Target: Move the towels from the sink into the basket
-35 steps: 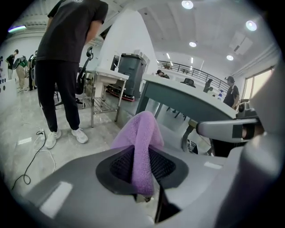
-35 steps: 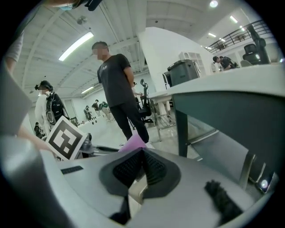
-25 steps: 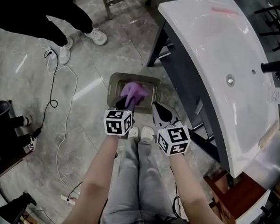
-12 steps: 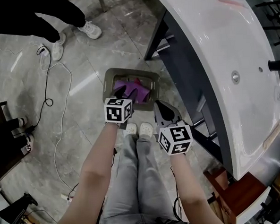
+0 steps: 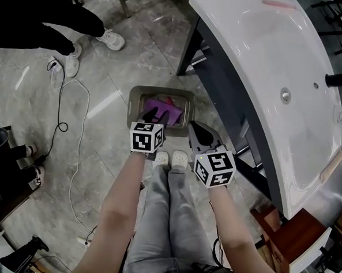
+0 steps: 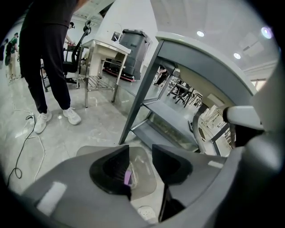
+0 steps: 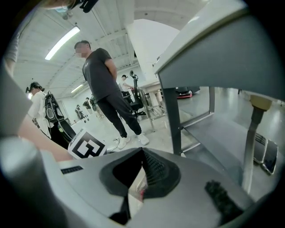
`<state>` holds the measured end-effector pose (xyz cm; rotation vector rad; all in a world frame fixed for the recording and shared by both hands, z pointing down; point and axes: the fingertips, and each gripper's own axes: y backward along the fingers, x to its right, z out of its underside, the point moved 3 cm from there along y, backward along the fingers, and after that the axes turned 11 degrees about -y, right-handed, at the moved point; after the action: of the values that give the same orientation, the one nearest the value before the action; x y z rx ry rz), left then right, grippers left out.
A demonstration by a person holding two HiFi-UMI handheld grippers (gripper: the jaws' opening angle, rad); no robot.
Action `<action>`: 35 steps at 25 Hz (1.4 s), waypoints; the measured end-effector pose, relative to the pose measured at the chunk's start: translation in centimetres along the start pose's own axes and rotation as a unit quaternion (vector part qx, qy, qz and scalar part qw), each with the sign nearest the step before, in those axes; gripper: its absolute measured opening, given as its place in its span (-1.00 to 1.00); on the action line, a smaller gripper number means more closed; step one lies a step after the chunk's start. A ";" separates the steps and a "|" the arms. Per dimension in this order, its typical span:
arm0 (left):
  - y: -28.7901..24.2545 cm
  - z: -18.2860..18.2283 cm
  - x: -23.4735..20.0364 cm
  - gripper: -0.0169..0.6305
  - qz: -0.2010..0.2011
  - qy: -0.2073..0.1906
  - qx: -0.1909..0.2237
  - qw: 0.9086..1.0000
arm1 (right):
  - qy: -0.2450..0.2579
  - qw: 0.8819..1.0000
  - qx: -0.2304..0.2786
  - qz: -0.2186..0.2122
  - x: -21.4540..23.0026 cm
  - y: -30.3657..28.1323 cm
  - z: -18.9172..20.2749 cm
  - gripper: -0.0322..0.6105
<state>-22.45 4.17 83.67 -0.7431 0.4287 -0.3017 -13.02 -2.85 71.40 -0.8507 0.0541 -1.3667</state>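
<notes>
Towel (image 5: 160, 110): purple and crumpled; it lay inside the basket (image 5: 134, 96), toward the basket's far side.
Basket: it stood on the floor beside the legs of the sink (image 5: 267, 81), just beyond my shoes (image 5: 171, 158).
Left gripper (image 5: 154, 116): it was just above the basket's near rim. Its jaws were partly apart; they had just been opening and then came in a little. Nothing was between them, and the towel showed only through the gap, lower down.
Right gripper (image 5: 196, 129): it was just beside the basket's near right corner, with jaw tips together and holding nothing.
Handling: I judged the towel light, soft and limp, not fragile; it would sag when lifted.
Where to hold: I would pinch a raised fold near its middle, so the cloth hangs clear of the basket's rim.
</notes>
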 end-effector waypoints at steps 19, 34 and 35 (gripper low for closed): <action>6.8 -5.0 3.7 -0.92 -0.003 -0.007 0.005 1.000 | 0.010 1.000 0.025 -0.004 -3.4 6.4 -5.1 -0.85; 12.6 -11.7 9.2 -0.92 0.010 -0.045 0.060 0.997 | 0.029 0.998 0.061 -0.001 -4.8 12.5 -9.9 -0.84; 13.0 -12.2 9.5 -0.92 0.011 -0.049 0.064 0.997 | 0.031 0.998 0.063 -0.002 -5.0 12.8 -10.3 -0.84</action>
<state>-18.48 2.25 63.90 -0.6251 0.3214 -0.2682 -8.76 -4.17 54.84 -0.7045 0.0141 -1.3857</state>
